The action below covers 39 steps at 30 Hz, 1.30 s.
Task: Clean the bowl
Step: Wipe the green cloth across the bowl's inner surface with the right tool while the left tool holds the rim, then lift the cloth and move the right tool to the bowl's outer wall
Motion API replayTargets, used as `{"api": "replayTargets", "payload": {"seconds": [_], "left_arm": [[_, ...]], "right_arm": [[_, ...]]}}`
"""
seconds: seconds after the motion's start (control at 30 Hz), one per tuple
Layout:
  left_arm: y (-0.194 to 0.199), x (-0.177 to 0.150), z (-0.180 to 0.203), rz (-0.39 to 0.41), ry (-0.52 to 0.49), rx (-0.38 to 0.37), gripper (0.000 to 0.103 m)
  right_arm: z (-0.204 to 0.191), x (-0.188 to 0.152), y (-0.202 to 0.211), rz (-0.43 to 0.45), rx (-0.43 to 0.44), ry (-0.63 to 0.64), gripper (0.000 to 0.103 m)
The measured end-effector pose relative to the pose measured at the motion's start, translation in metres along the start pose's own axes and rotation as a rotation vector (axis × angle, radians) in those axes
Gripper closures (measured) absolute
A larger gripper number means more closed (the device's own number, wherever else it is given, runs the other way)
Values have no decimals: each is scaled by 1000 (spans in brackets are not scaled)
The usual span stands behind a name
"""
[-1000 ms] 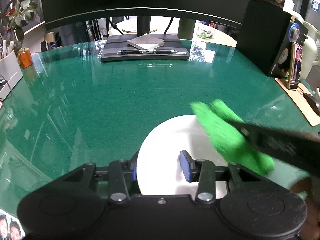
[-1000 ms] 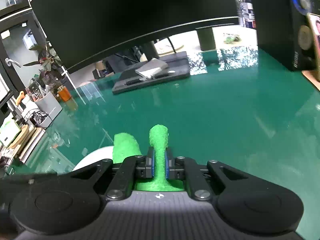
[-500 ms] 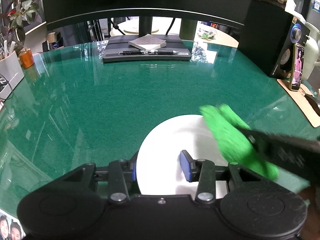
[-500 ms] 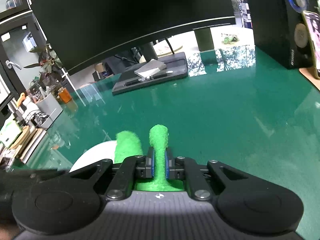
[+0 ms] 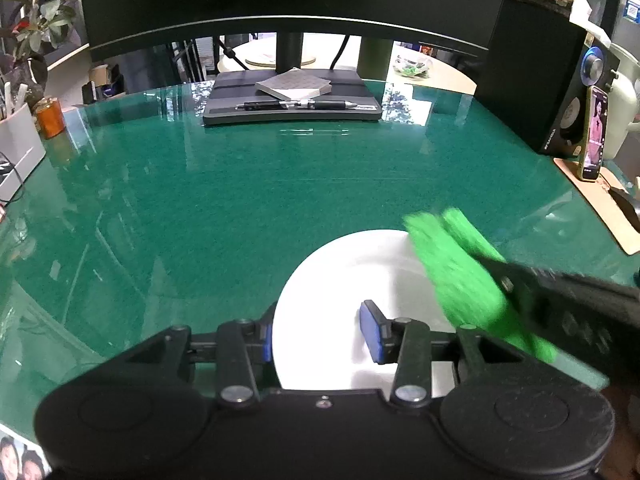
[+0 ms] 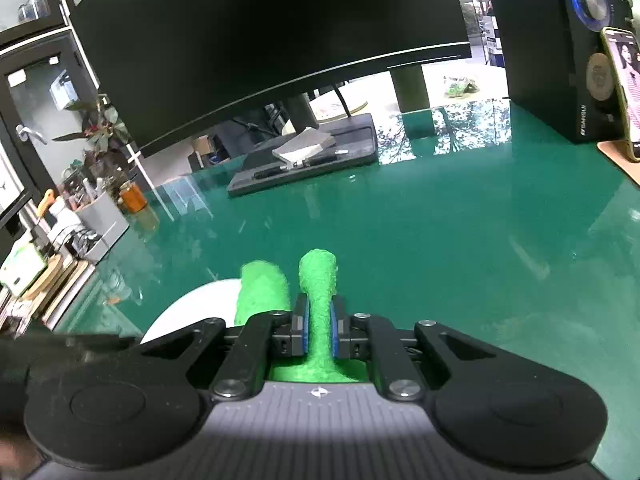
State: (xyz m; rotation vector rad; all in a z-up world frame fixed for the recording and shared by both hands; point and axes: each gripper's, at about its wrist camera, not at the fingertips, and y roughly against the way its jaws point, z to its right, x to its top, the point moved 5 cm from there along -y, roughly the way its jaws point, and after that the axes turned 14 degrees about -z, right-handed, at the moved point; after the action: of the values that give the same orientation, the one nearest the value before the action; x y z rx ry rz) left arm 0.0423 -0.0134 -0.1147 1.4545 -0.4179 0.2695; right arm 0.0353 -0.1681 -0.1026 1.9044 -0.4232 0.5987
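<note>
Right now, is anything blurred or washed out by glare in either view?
Left wrist view: cloth smeared by motion blur; bowl bright, nearly featureless. Right wrist view: cloth in the tongs sharp; table mirrors the window; both views bend at the edges.

Setting: office desk, as I see it from both wrist cameras.
Glass-topped green desk (image 5: 280,200) under a curved monitor (image 6: 260,28); I note a notepad (image 5: 294,87) and pen (image 5: 296,105) on its base, a speaker (image 6: 560,48), a propped phone (image 5: 595,136), a potted plant (image 6: 100,128).
</note>
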Motion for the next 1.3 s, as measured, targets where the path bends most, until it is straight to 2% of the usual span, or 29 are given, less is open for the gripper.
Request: {"api": "replayTargets", "payload": {"seconds": [0.27,0.5,0.67,0.87,1.0,1.07,1.2,1.3], "left_arm": [[-1,1,0,-4,-13,1,63],[-2,4,-1,-4,-29,-9,62],[-3,5,0,-5,-47,-6,62],[-2,2,0,-15,-76,-21,63],[-2,2,2,-35,-80,-42,63],[-2,1,3,-40,-71,-50,63],[-3,4,-1,-72,-19,-68,63],[-4,4,-2,-80,9,-74,62]], "right_arm": [[-4,16,-13,21,-3,33,91],[3,-8,1,-28,4,42,91],[4,-2,-1,14,-4,-6,91],[-3,-8,7,63,-22,35,90],[-3,-16,20,96,-27,155,90],[-4,-13,24,119,-22,259,90],[11,-3,10,90,38,432,87],[12,5,13,117,101,505,87]]}}
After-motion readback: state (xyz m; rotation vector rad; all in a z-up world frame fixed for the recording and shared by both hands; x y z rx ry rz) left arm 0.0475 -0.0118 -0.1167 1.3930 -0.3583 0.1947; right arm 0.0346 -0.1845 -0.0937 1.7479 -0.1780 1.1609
